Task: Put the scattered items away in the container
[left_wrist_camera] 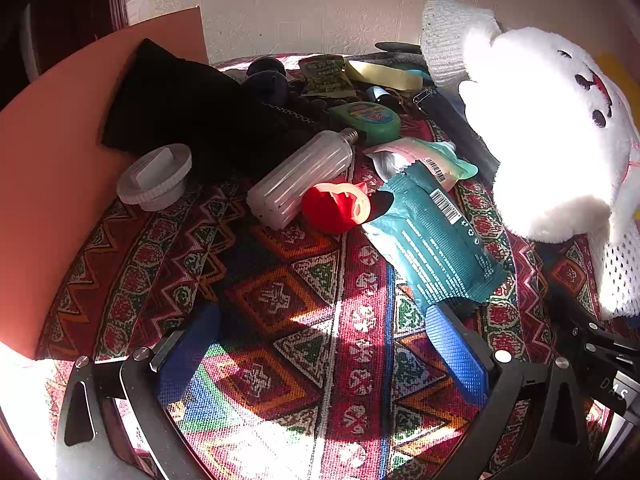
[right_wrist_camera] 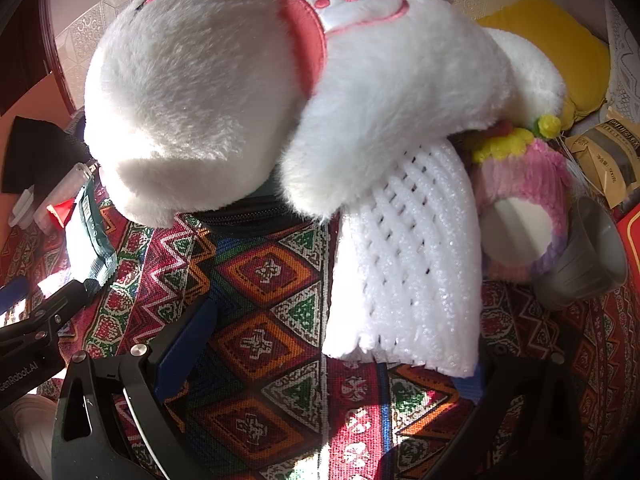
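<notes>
Scattered items lie on a patterned cloth (left_wrist_camera: 304, 304). My left gripper (left_wrist_camera: 320, 348) is open just above the cloth, short of a teal packet (left_wrist_camera: 436, 240), a red plastic piece (left_wrist_camera: 334, 208) and a clear ribbed bulb (left_wrist_camera: 304, 176). A white round cap (left_wrist_camera: 156, 178) and a green tape measure (left_wrist_camera: 368, 120) lie farther off. A big white plush toy (right_wrist_camera: 280, 80) fills the right wrist view. My right gripper (right_wrist_camera: 332, 344) is open, with the corner of a white foam net sleeve (right_wrist_camera: 408, 272) over its right finger. I cannot tell which object is the container.
An orange board (left_wrist_camera: 60, 152) borders the left with a black cloth (left_wrist_camera: 184, 112) on it. In the right wrist view sit a pink knitted item (right_wrist_camera: 524, 192), a grey cup (right_wrist_camera: 588, 256), a yellow cushion (right_wrist_camera: 560, 48) and a tan packet (right_wrist_camera: 608, 156). The wall runs behind.
</notes>
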Motion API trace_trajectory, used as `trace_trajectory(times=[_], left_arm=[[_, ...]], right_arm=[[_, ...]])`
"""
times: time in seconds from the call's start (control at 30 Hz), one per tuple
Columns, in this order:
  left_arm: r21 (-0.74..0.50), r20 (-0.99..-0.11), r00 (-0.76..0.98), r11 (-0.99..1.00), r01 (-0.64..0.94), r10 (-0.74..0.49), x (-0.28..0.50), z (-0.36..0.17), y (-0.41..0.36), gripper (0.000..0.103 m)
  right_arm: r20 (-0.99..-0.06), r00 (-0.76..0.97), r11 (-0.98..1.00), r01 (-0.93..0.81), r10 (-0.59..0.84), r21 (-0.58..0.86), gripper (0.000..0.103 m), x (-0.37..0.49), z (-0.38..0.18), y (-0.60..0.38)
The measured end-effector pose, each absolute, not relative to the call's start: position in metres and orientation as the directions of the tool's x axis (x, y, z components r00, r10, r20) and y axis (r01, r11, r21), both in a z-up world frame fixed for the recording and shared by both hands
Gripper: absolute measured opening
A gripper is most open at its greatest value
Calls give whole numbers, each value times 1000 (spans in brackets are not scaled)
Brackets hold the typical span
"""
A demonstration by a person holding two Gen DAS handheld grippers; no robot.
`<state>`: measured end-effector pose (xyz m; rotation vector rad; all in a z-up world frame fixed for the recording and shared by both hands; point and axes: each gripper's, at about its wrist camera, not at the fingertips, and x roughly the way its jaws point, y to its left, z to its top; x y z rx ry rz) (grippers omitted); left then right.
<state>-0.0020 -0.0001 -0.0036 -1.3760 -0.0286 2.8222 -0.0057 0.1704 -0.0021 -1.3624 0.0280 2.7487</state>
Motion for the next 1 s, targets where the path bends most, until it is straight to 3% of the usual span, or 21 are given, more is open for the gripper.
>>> trace_trajectory(times=[0.2, 0.33, 0.43, 0.53, 0.6, 0.67, 0.73, 0.83, 1.0], left_arm=[[-24, -842, -537, -998, -57, 51, 0, -1, -1, 103], [-172, -836, -506, -977, -128, 213, 10, 21, -24, 103], [-139, -808, -566, -987, -86, 163, 27, 47, -46, 103], [-42, -726, -681, -996, -85, 88, 39, 77, -62, 103], [60, -694, -720, -998, -30, -20, 27, 88, -69, 103], [97, -715, -697, -995, -31, -48, 4, 82, -73, 103], [98, -751, -658, -995, -30, -54, -11, 71, -82, 103], [82, -789, -611, -997, 7, -69, -37, 51, -93, 103], [0, -841, -540, -998, 65, -35, -65, 22, -104, 103]], right_arm=[[-800, -597, -997, -74, 61, -20, 102, -10, -3, 171], [-834, -549, -996, -85, 54, -8, 102, -14, 1, 174], [-867, -495, -987, -106, -49, 117, 102, -3, 15, 180], [-815, -556, -933, -183, -161, 309, 102, 25, 38, 200], [-764, -629, -878, -275, -144, 392, 102, 43, 54, 223], [-725, -683, -824, -361, -84, 436, 102, 56, 64, 246], [-719, -695, -774, -454, -1, 440, 102, 57, 99, 283], [-760, -646, -749, -536, 66, 391, 102, 43, 85, 300], [-823, -528, -798, -578, 208, 169, 102, 6, 65, 319]])
